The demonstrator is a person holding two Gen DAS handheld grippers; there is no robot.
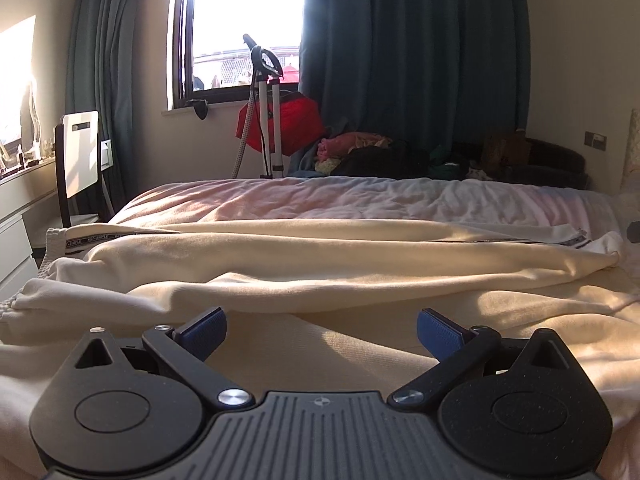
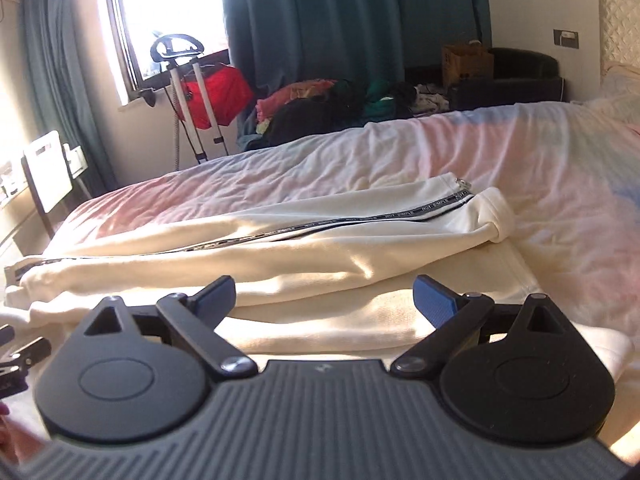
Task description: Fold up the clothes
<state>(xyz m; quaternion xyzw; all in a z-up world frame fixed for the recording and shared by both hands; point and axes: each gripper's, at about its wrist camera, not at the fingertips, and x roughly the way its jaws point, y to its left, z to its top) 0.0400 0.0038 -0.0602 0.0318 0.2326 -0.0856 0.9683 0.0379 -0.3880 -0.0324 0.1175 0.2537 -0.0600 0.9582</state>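
A cream garment with a black-and-white lettered zipper tape lies folded lengthwise across the pink bed; it also shows in the right wrist view. My left gripper is open and empty, low over the near cream fabric. My right gripper is open and empty, just above the garment's near fold. The left gripper's edge shows at the far left of the right wrist view.
Beyond the bed stand a garment steamer with a red bag, a pile of clothes, a dark sofa and teal curtains. A chair and desk are at the left.
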